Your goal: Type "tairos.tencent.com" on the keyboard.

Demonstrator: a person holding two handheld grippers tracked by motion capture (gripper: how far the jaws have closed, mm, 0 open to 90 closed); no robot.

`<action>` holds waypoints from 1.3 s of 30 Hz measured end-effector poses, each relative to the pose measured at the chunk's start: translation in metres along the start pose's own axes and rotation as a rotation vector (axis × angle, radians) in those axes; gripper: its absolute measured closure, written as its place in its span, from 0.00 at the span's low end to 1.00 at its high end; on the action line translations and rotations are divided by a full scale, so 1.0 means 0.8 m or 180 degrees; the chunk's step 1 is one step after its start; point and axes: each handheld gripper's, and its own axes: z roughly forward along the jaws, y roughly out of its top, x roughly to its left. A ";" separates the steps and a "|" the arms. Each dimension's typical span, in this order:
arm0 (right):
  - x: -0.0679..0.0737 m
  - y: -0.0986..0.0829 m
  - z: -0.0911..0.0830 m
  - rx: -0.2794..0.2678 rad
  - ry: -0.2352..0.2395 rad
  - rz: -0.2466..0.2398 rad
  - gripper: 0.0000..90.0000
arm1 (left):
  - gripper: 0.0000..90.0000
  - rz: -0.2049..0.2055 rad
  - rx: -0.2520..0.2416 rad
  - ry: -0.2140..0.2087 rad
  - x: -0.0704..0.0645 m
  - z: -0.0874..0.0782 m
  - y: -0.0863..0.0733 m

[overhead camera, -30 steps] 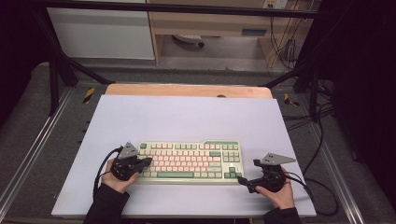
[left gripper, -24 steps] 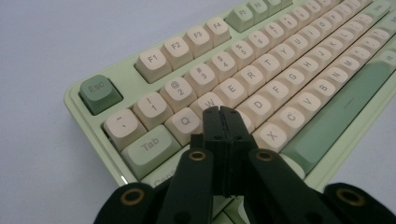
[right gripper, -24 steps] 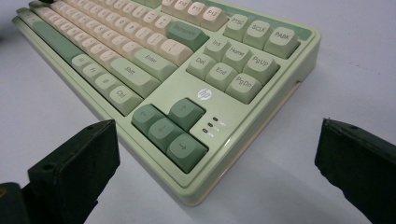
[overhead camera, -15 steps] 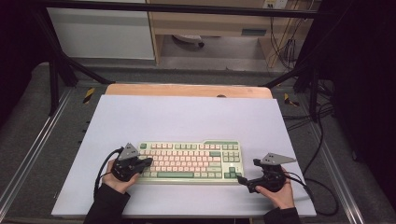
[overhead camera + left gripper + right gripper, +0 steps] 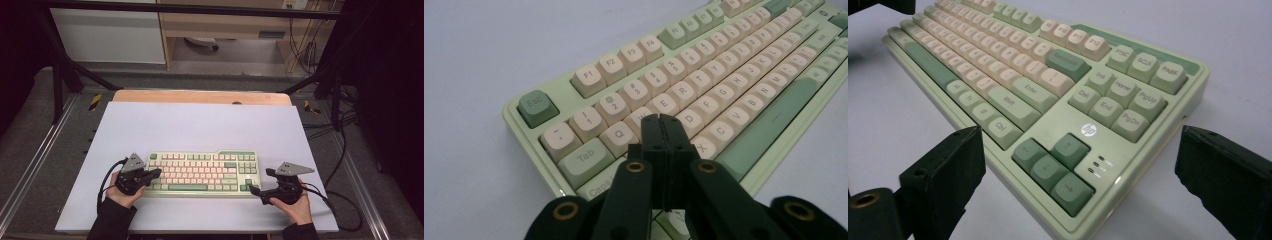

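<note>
A pale green keyboard [image 5: 202,172] with cream and green keys lies on the lavender mat [image 5: 200,125], near its front edge. My left gripper [image 5: 157,173] is shut with nothing in it. Its tips [image 5: 663,120] hover over the letter keys near W and S at the keyboard's left end [image 5: 589,115]. My right gripper [image 5: 261,181] is open at the keyboard's right front corner. Its two black jaws stand wide apart on either side of the arrow-key corner [image 5: 1058,170]; whether they touch the case I cannot tell.
The mat covers a wooden table whose bare strip [image 5: 200,96] shows at the back. Black frame struts [image 5: 60,70] rise at both back corners. Cables [image 5: 345,150] trail off the right side. The far half of the mat lies bare.
</note>
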 end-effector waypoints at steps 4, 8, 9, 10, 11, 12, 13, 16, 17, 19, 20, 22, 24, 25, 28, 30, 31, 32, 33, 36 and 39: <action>0.007 0.005 0.004 -0.0044 0.0043 -0.0040 0.16 | 1.00 -0.0005 -0.0013 -0.0009 0.000 0.000 0.000; 0.014 0.010 0.010 -0.0025 0.0086 -0.0093 0.25 | 1.00 -0.0002 -0.0026 -0.0014 -0.001 -0.001 0.000; 0.015 0.011 0.012 -0.0022 0.0106 -0.0085 0.28 | 1.00 -0.0005 -0.0026 -0.0017 -0.001 -0.001 0.000; 0.017 0.013 0.013 -0.0023 0.0134 -0.0097 0.30 | 1.00 -0.0005 -0.0027 -0.0018 -0.001 -0.001 0.000; 0.019 0.015 0.015 -0.0022 0.0159 -0.0114 0.32 | 1.00 -0.0006 -0.0027 -0.0019 -0.001 -0.001 0.000; 0.021 0.017 0.017 -0.0013 0.0175 -0.0131 0.34 | 1.00 -0.0010 -0.0031 -0.0020 -0.001 -0.001 0.000; 0.024 0.019 0.019 -0.0009 0.0213 -0.0144 0.36 | 1.00 -0.0007 -0.0030 -0.0021 -0.001 -0.001 0.000; 0.029 0.027 0.024 -0.0038 0.0254 -0.0139 0.42 | 1.00 -0.0002 -0.0032 -0.0024 -0.001 -0.001 0.000; 0.032 0.031 0.025 -0.0050 0.0282 -0.0138 0.44 | 1.00 0.0000 -0.0030 -0.0027 -0.001 -0.001 0.000; 0.037 0.037 0.031 -0.0073 0.0328 -0.0117 0.49 | 1.00 -0.0002 -0.0035 -0.0025 -0.001 -0.001 0.000; 0.039 0.040 0.033 -0.0067 0.0339 -0.0115 0.51 | 1.00 0.0000 -0.0033 -0.0027 -0.001 -0.001 0.000; 0.044 0.043 0.038 -0.0047 0.0366 -0.0126 0.56 | 1.00 0.0003 -0.0036 -0.0027 -0.001 -0.002 0.000; 0.047 0.046 0.043 -0.0042 0.0382 -0.0112 0.60 | 1.00 0.0004 -0.0041 -0.0024 -0.001 -0.002 0.000; 0.048 0.047 0.045 -0.0035 0.0388 -0.0120 0.62 | 1.00 0.0006 -0.0043 -0.0023 -0.001 -0.002 0.000; 0.053 0.052 0.052 -0.0021 0.0415 -0.0107 0.67 | 1.00 0.0008 -0.0044 -0.0026 -0.001 -0.002 0.000; 0.056 0.054 0.056 -0.0006 0.0415 -0.0106 0.70 | 1.00 0.0009 -0.0042 -0.0027 -0.001 -0.001 0.000; 0.057 0.056 0.059 0.0001 0.0421 -0.0117 0.73 | 1.00 0.0011 -0.0041 -0.0029 -0.001 -0.001 0.000; 0.059 0.057 0.062 0.0014 0.0428 -0.0116 0.74 | 1.00 0.0011 -0.0043 -0.0028 -0.001 -0.002 0.000; 0.061 0.059 0.066 0.0035 0.0443 -0.0123 0.76 | 1.00 0.0011 -0.0045 -0.0028 -0.001 -0.002 0.000; 0.067 0.063 0.075 0.0071 0.0433 -0.0138 0.83 | 1.00 0.0011 -0.0050 -0.0026 -0.001 -0.002 0.000; 0.072 0.067 0.085 0.0099 0.0435 -0.0137 0.88 | 1.00 0.0009 -0.0054 -0.0026 -0.001 -0.002 0.000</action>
